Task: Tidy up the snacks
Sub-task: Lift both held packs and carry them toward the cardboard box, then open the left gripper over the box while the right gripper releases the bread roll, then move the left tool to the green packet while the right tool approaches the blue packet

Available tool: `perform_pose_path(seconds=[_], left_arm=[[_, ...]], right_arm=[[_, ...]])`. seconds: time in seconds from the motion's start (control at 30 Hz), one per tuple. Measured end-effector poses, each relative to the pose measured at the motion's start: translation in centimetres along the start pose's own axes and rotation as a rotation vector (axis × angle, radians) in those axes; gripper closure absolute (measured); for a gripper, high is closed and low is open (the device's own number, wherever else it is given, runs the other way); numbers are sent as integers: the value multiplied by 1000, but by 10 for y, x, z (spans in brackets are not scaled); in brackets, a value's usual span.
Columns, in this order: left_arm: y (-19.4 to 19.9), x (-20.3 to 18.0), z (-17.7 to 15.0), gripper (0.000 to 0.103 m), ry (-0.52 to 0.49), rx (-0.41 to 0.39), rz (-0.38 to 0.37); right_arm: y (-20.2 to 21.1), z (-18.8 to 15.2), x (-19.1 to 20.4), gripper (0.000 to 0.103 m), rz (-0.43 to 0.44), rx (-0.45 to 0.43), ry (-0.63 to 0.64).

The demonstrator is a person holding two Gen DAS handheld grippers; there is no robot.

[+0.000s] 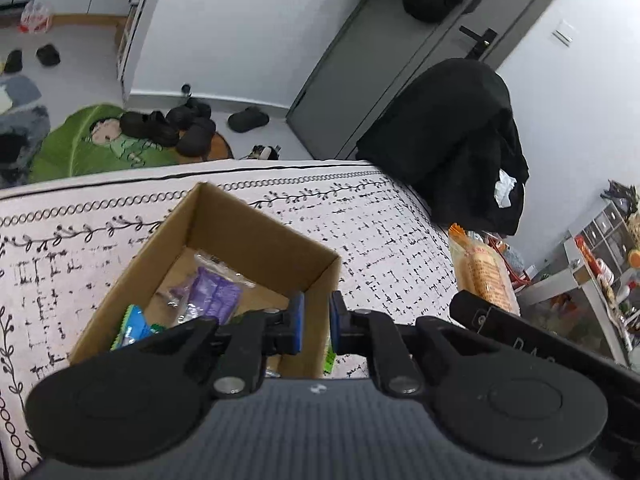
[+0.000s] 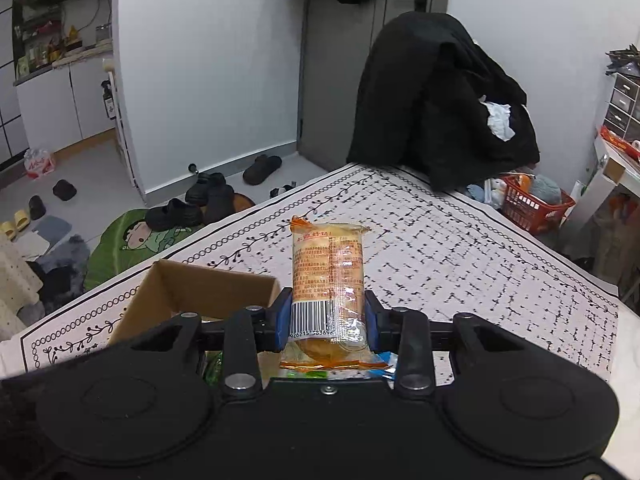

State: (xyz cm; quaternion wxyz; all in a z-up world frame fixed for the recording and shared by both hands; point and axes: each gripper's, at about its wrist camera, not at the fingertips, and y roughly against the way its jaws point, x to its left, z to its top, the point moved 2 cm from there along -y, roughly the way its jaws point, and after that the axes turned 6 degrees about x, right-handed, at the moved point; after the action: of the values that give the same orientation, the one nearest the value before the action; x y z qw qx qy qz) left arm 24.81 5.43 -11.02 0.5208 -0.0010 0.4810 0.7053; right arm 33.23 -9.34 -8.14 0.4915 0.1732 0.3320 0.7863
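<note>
Snacks sit in the cardboard box [image 1: 248, 240] below my empty, closed left hand-held gripper [image 1: 316, 322], while my right hand-held gripper [image 2: 327, 322] clamps an orange cake packet [image 2: 328, 276].

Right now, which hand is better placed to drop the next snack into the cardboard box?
Right. The right gripper already clamps the orange snack pack beside the cardboard box; the left gripper is shut and holds nothing.
</note>
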Motion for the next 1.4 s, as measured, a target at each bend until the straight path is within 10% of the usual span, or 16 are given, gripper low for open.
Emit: perform_pose_path(seconds=[0.57,0.7,1.07,1.4], left_arm=[[9,65,31,86,179,-4,64],[9,70,34,82,192,7,64],[4,54,32,24,142,19,92],[2,17,21,14,43,18,81]], right_arm=[[-15,0,32,68,98,39,-28],[-15,1,29,48,126,35,-54],[-13,-11,-22,43,89,47,-136],[-14,-34,-83,38,49,67,-202]])
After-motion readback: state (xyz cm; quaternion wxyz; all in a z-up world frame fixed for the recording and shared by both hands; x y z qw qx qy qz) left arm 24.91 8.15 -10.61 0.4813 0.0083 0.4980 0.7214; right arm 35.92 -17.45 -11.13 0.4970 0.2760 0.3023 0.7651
